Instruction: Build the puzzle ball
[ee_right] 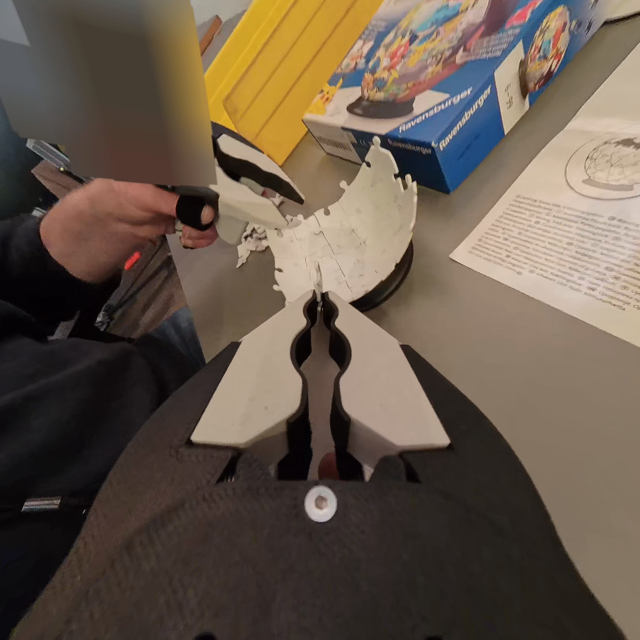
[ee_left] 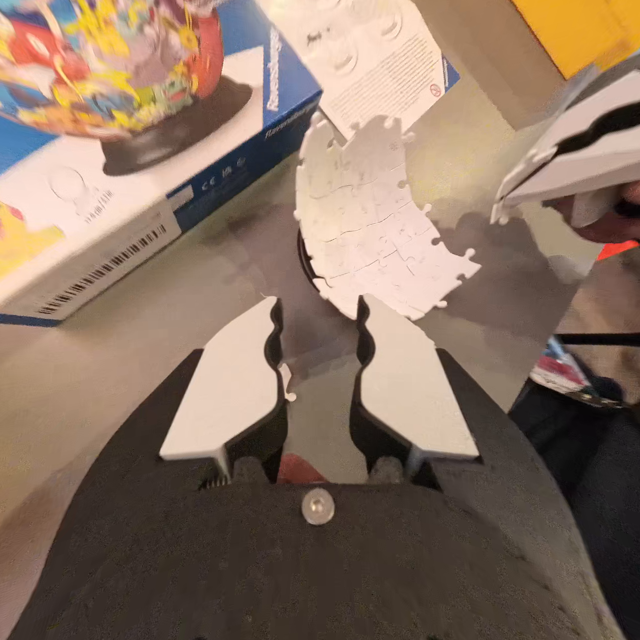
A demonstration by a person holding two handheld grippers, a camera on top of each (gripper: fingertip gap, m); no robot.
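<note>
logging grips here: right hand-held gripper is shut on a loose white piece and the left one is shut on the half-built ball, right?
Not quite. The left wrist view shows the left hand-held gripper open, short of the half-built ball. The right hand-held gripper is shut on a white piece.

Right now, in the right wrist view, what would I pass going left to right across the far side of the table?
A hand holding the left gripper → yellow tray → half-built white puzzle ball on its black stand → blue puzzle box → paper instruction sheet.

Half-built white puzzle ball (ee_right: 349,239) on blk stand (ee_right: 388,280)
</note>
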